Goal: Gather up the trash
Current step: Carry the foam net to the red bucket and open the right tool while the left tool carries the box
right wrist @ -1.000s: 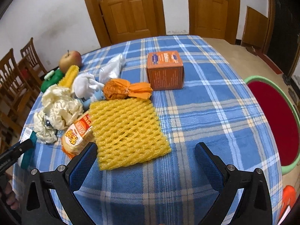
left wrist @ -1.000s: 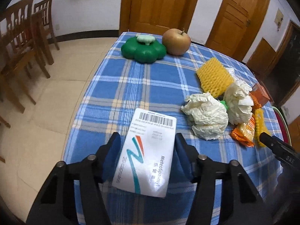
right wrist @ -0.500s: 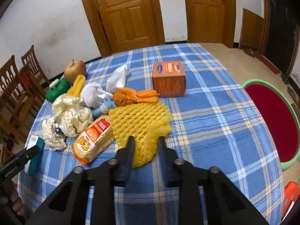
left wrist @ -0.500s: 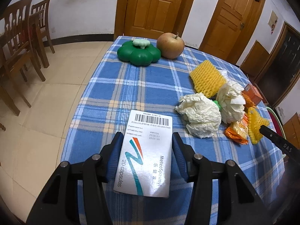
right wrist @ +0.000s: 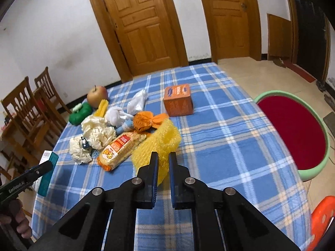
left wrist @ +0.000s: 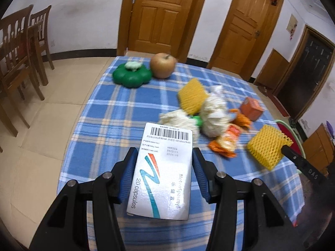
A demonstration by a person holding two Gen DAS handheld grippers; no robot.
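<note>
Two tongs, both clamped — left tongs (left wrist: 163,165) on a stiff, light pill box (left wrist: 162,173), right tongs (right wrist: 161,161) pinching soft yellow foam netting (right wrist: 159,144) by its near edge; it squashes easily.

A worktop (left wrist: 117,113) covered with a blue plaid cloth is seen across the centre of both views. An apple (left wrist: 163,65) is located at its far edge, above centre in the left wrist view, touching a green flower-shaped container (left wrist: 132,77) on its left. Two panelled wooden doors (right wrist: 144,25) are set in the white wall at the top of the frame. Wooden chairs (left wrist: 18,52) are placed at the left edge. A red, green-rimmed stool (right wrist: 293,129) is seen at the right of the right wrist view, with an orange stool (right wrist: 322,215) at the lower right corner.
</note>
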